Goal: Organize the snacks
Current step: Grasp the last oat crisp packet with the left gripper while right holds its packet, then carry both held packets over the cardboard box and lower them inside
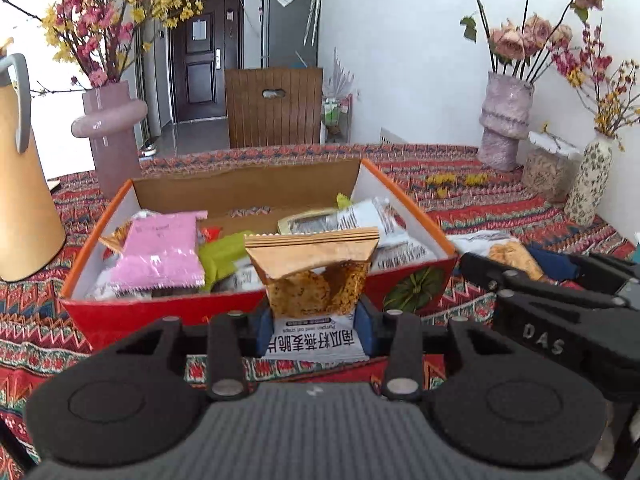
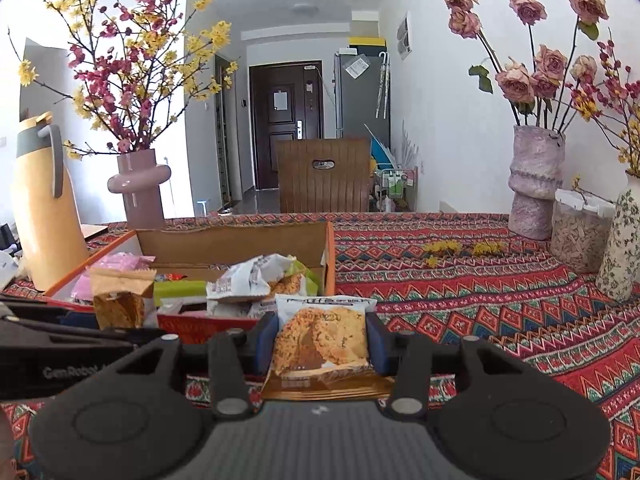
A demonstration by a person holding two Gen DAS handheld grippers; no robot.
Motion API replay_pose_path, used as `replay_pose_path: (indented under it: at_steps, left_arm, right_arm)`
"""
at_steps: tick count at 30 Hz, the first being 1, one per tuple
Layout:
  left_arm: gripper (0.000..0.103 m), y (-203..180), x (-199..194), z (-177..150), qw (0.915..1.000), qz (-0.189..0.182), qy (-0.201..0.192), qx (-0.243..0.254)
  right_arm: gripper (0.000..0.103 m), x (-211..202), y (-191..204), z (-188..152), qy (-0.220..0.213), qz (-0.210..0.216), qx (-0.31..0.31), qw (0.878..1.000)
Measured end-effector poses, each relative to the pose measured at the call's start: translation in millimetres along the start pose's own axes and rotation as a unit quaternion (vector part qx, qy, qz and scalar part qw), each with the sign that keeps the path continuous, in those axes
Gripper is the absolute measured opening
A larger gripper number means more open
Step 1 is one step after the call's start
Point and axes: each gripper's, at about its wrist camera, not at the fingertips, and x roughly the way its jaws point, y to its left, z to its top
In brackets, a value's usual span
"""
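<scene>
My left gripper (image 1: 314,326) is shut on a brown-and-clear oat crisp packet (image 1: 316,276), which stands upright just in front of the red snack box (image 1: 248,312). The open box holds a pink packet (image 1: 160,252), a green one (image 1: 220,256) and several white ones (image 1: 360,220). My right gripper (image 2: 322,338) is shut on a white crisp packet (image 2: 322,334), lifted over the cloth right of the box (image 2: 330,264). In the right wrist view the left gripper's brown packet (image 2: 120,300) shows at the left. The right gripper's body (image 1: 560,300) appears at the right of the left wrist view.
A patterned red tablecloth (image 2: 500,300) covers the table. A tan jug (image 1: 24,200) and pink vase (image 1: 112,132) stand left of the box. A purple vase (image 1: 504,120), a jar (image 1: 548,168) and a floral vase (image 1: 588,184) line the right. Fallen yellow petals (image 2: 460,248) lie behind.
</scene>
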Motion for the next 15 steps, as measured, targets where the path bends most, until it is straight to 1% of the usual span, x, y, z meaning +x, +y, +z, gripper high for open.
replay_pose_path:
  at_steps: [3,5,8,10,11,12,13,14,15]
  left_arm:
    - [0.042,8,-8,21,0.9993,0.017,-0.033,-0.01]
    - [0.042,16,-5,33,0.9983,0.035,-0.044,-0.017]
    - [0.042,30,8,49,0.9966,0.061,-0.048,-0.027]
    - [0.042,41,18,55,0.9953,0.079,-0.044,-0.034]
    - [0.043,45,22,56,0.9949,0.084,-0.042,-0.037]
    - [0.045,51,25,57,0.9943,0.09,-0.041,-0.04]
    - [0.048,55,26,56,0.9934,0.098,-0.042,-0.043]
    - [0.064,61,26,54,0.9926,0.103,-0.044,-0.047]
    - [0.084,67,24,53,0.9917,0.106,-0.05,-0.053]
  right_arm:
    - [0.046,7,12,16,-0.017,0.016,-0.009,1.0]
    - [0.046,16,19,27,-0.026,0.022,-0.012,0.999]
    - [0.046,36,29,44,-0.032,0.03,-0.011,0.999]
    - [0.046,50,34,52,-0.033,0.033,-0.01,0.999]
    - [0.046,57,37,55,-0.032,0.038,-0.008,0.999]
    - [0.047,63,38,56,-0.031,0.044,-0.006,0.999]
    - [0.048,68,39,57,-0.028,0.048,-0.004,0.998]
    - [0.057,72,39,58,-0.024,0.049,-0.001,0.998]
    - [0.064,74,40,58,-0.022,0.048,0.004,0.999]
